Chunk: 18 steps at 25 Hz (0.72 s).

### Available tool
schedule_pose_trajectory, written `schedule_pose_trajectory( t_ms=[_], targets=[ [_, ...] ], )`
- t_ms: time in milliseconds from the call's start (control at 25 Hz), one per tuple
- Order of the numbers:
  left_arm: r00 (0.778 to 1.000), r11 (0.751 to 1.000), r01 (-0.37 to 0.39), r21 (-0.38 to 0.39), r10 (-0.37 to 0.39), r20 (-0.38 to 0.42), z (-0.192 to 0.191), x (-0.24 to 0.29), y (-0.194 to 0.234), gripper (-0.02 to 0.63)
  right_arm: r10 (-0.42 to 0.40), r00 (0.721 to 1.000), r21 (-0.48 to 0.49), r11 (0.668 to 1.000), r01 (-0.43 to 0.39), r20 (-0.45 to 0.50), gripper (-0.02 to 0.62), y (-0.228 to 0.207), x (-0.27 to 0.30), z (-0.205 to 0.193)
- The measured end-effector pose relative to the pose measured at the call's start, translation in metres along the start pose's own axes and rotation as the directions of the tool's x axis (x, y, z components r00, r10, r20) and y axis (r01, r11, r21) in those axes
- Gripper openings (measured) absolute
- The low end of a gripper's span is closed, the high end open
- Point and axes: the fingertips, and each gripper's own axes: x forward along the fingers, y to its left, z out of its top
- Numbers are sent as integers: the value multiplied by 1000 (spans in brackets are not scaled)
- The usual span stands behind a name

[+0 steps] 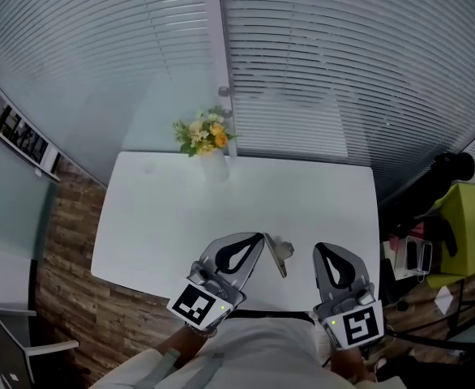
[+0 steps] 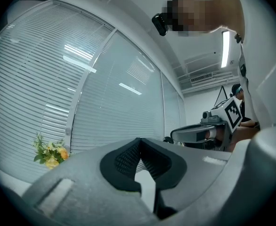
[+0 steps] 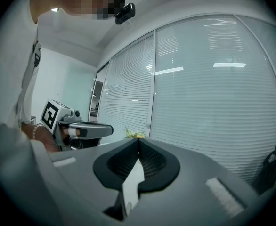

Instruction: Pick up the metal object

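In the head view a small silvery metal object (image 1: 280, 255) lies on the white table (image 1: 156, 217) near its front edge. It sits between my two grippers, just right of the left one's tip. My left gripper (image 1: 261, 236) is shut with nothing between its jaws, and points up and to the right. My right gripper (image 1: 318, 248) is shut too, a short way right of the object. In the left gripper view the jaws (image 2: 139, 142) meet at their tips and are empty. The right gripper view shows jaws (image 3: 139, 142) just as shut and empty. Neither gripper view shows the metal object.
A vase of yellow and white flowers (image 1: 204, 136) stands at the table's far edge, before glass walls with blinds. Wooden floor lies left of the table. A black chair and a yellow-green thing (image 1: 468, 225) stand to the right. Each gripper view shows the other gripper (image 2: 201, 133) (image 3: 79, 130).
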Motion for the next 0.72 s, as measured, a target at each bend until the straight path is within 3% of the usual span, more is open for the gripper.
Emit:
schedule_pose_trajectory(
  t_ms=[440, 720],
  targets=[
    [1000, 1000, 1, -7, -1, -4, -10, 15, 6, 2, 12, 1000, 18, 1000, -11, -15, 6, -13, 10, -21],
    [1000, 1000, 1, -4, -1, -13, -14, 26, 12, 2, 14, 997, 70, 998, -8, -73, 34, -24, 25, -65]
  ],
)
